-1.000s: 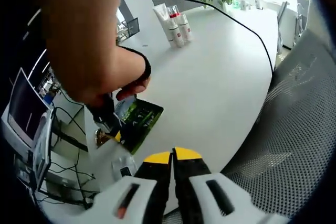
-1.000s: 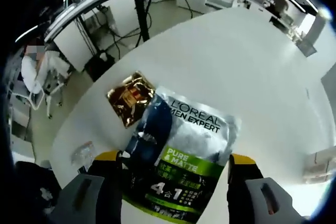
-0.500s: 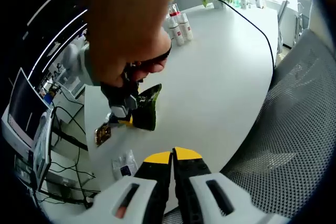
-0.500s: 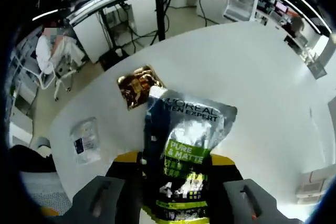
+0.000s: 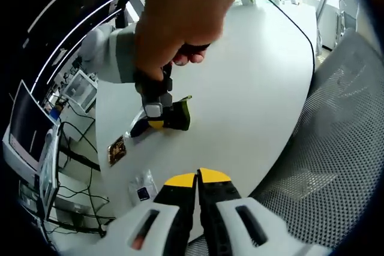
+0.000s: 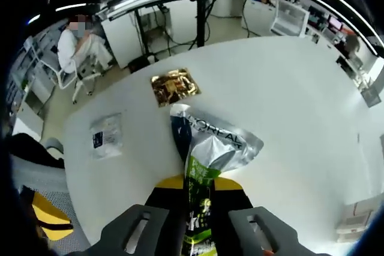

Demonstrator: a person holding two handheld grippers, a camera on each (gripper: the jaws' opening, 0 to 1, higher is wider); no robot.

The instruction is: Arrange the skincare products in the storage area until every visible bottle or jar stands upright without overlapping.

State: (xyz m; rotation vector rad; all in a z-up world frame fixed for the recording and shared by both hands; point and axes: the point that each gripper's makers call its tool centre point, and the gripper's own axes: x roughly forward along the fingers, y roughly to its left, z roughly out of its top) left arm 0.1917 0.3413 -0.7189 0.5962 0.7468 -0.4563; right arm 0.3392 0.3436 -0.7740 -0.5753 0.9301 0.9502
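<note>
Gripping the pouch (image 6: 211,154) by its bottom edge, right gripper (image 6: 198,199) holds it above the table (image 6: 300,100), long axis running to 12 o'clock. Left gripper (image 5: 197,179) clenched empty, farther off.

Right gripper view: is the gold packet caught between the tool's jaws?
No, the gold packet lies on the table; the right tool pinches the green pouch.

A silver-and-green L'Oréal pouch (image 6: 210,160) is held crumpled, lifted off the worktop (image 6: 288,100). It is pinched at its lower end by the right tool (image 6: 198,208).
</note>
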